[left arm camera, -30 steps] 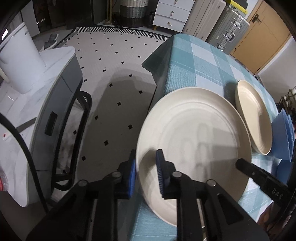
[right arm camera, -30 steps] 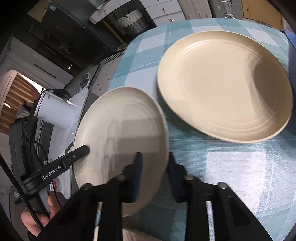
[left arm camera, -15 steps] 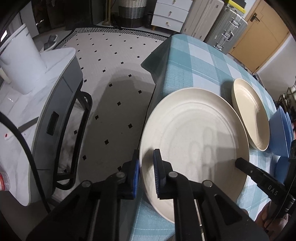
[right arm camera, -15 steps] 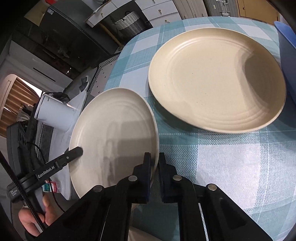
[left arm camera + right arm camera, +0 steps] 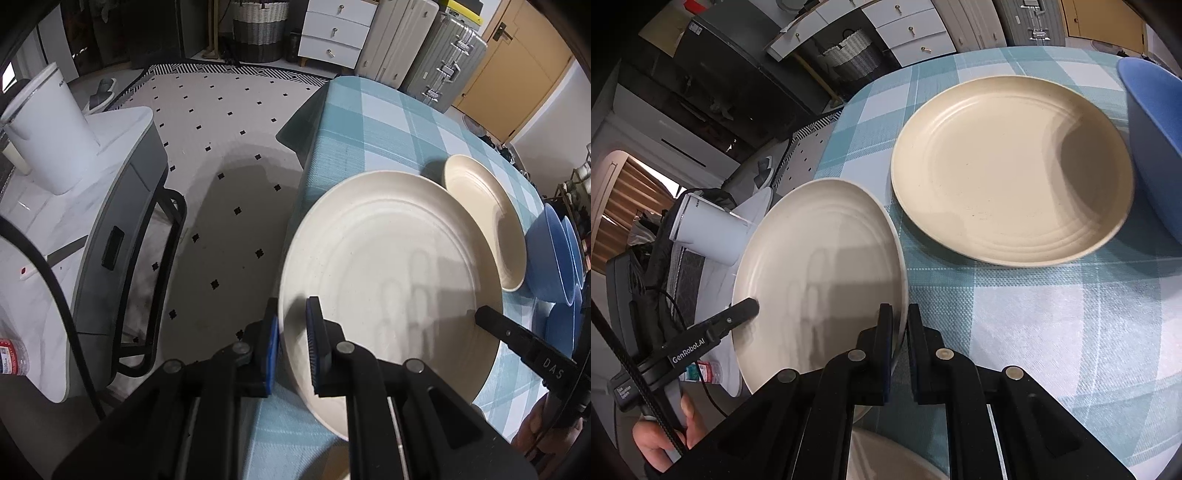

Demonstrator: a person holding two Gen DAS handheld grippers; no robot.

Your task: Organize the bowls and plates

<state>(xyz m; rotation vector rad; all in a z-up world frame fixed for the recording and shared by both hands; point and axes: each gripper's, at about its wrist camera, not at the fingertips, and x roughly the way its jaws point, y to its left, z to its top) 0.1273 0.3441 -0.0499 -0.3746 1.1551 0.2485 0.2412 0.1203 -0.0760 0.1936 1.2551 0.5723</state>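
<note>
While both grippers pinch opposite rims of the pale plate (image 5: pixel 388 273), the sorting looks barely begun: it hangs tilted at the edge of the checked surface (image 5: pixel 1052 314), not yet stacked. Beyond the pale plate, a cream plate (image 5: pixel 1008 170) lies flat, with blue bowls (image 5: pixel 554 254) just past it. Left gripper (image 5: pixel 291 347) and right gripper (image 5: pixel 899 350) jaws sit narrow on the ribbed, matte rim.

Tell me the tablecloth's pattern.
Teal-and-white checked tablecloth, shown best in the right wrist view.
</note>
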